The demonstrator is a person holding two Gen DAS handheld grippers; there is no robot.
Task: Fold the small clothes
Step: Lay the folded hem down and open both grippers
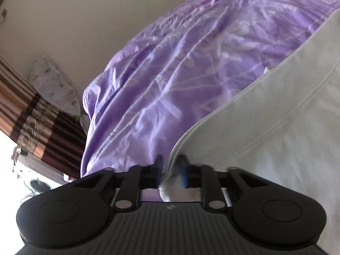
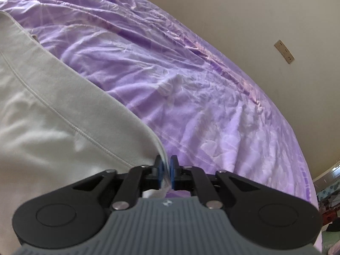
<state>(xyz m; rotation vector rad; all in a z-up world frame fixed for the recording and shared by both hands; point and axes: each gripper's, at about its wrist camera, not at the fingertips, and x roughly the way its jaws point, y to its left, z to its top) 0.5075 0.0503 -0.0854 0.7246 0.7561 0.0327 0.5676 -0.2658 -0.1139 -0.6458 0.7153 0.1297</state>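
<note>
The white garment [image 1: 276, 131] lies spread on the bed, over a purple sheet [image 1: 170, 74]. It is plain, with a stitched seam running parallel to its edge. In the left wrist view it fills the right side of the picture; in the right wrist view the garment [image 2: 53, 106] fills the left side, so it stretches between the two tongs.

The left tongs [image 1: 171, 165] stand partly spread, with a corner of the garment's edge lying in the gap between the blue pads [image 1: 183, 174]. The cloth sits closer to the right pad; whether either pad presses on it cannot be told, and the picture is blurred there.

The right tongs [image 2: 166, 167] are nearly together, with only a narrow gap. A thin fold of the garment's corner runs through that gap between the blue pads [image 2: 173, 170], and they appear to pinch it.

The sheet [image 2: 201, 95] is creased and printed with a pale pattern. Behind the bed is a plain beige wall [image 2: 244, 10], which carries a socket plate [image 2: 284, 51]. To the left of the bed hangs a brown striped curtain [image 1: 38, 119], with a patterned white board-like thing [image 1: 53, 85] leaning against the wall beside it.
</note>
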